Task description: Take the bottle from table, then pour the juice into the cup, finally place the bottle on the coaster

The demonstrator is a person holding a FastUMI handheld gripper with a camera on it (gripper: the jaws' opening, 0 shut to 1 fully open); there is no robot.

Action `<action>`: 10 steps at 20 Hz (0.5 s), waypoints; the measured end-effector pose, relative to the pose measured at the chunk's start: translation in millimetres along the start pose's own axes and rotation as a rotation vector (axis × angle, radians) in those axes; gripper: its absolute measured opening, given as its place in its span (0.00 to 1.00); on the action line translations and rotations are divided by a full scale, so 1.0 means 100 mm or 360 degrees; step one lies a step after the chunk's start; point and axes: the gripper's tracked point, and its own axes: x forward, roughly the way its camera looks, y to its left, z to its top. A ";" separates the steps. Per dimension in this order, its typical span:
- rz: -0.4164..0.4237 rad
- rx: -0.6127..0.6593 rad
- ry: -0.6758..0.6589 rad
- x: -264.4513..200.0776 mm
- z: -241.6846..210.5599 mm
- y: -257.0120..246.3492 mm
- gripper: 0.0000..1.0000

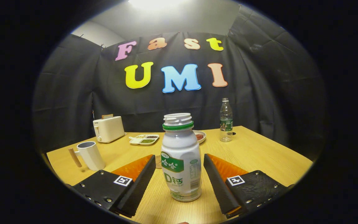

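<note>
The one camera rode on the gripper (179,166), low over the table (259,155) and looking forward along the two fingers (140,183), which stood spread apart on either side of the bottle (181,161) without touching it. It sat close to that bottle and faced the booth's black wall across the tabletop, taking in the cup (90,155) and toaster (109,128) beyond the left finger. The fisheye bent the table's edges, so the true tilt was probably slight.
</note>
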 end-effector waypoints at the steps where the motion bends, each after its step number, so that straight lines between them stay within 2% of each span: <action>1: 0.0000 0.0002 0.0004 0.02 -0.04 -0.01 0.95; 5: 0.0010 0.0001 0.0011 0.06 -0.15 -0.02 0.94; 6: 0.0016 0.0000 0.0002 0.06 -0.12 -0.01 0.92; 7: 0.0012 -0.0003 0.0002 0.06 -0.10 -0.01 0.85; 10: -0.0002 -0.0016 0.0017 0.07 -0.14 0.00 0.83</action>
